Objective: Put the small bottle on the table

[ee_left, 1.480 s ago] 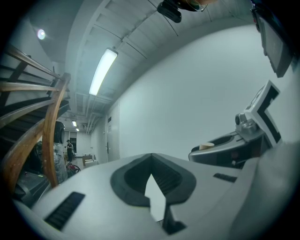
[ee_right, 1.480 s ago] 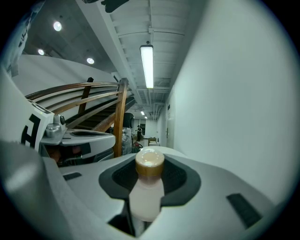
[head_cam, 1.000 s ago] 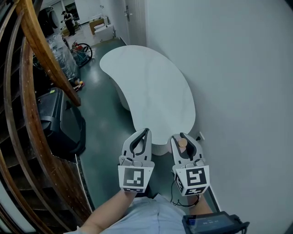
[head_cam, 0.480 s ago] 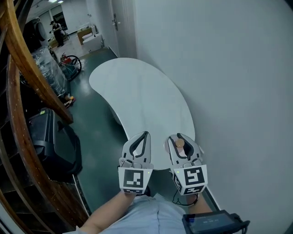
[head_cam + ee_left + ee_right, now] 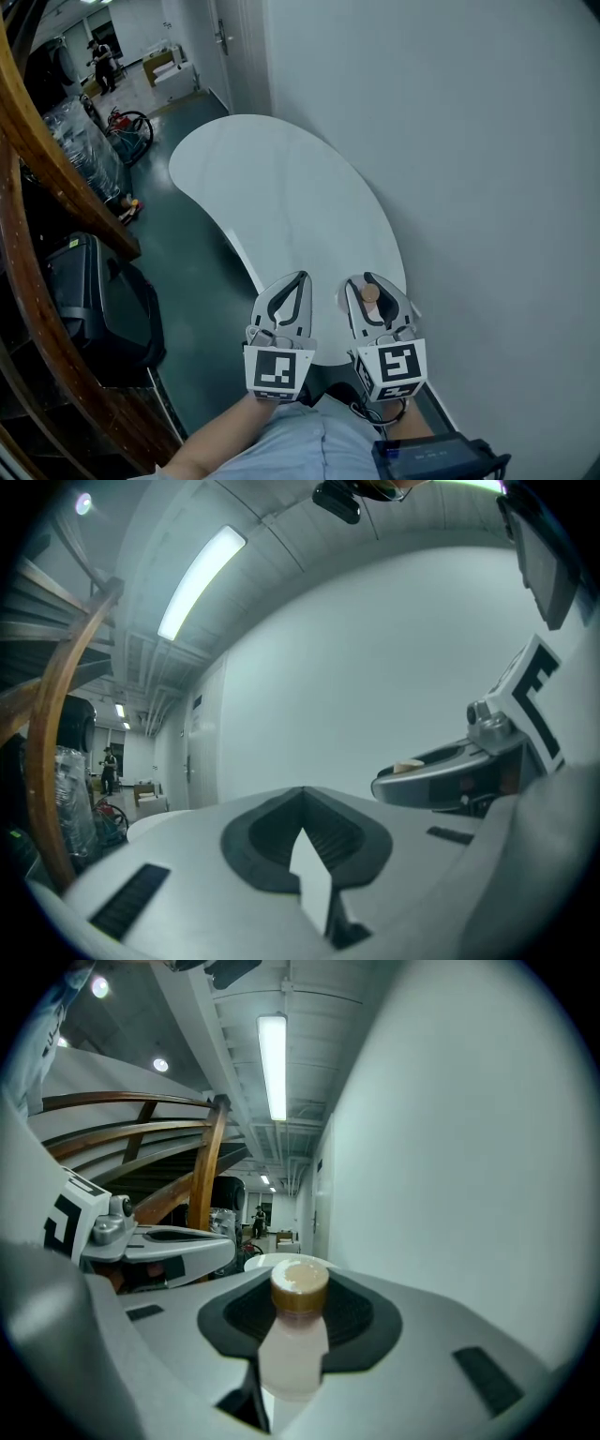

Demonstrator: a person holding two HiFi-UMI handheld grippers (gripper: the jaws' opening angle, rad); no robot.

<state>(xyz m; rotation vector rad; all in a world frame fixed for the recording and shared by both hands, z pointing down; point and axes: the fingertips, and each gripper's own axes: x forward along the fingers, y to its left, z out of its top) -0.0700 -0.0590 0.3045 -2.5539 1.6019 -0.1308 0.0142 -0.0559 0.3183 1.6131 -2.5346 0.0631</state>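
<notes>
A small pale bottle (image 5: 292, 1349) with a tan cap (image 5: 371, 293) stands upright between the jaws of my right gripper (image 5: 371, 281), which is shut on it. In the right gripper view the right gripper (image 5: 300, 1290) holds it by the body, cap upward. My left gripper (image 5: 296, 279) is shut with nothing in it, side by side with the right one. In its own view the left gripper (image 5: 302, 794) shows its tips together. Both grippers hover over the near end of the white kidney-shaped table (image 5: 281, 187), which runs along the wall.
A plain wall (image 5: 469, 141) borders the table on the right. A curved wooden stair rail (image 5: 37, 178) and a black case (image 5: 94, 291) on the green floor stand at the left. Far back are a bicycle (image 5: 127, 127), boxes and a person (image 5: 99, 58).
The view has moved forward along the wall. The table is closer, and both grippers now reach over its near end. The right gripper's hold on the bottle is unchanged.
</notes>
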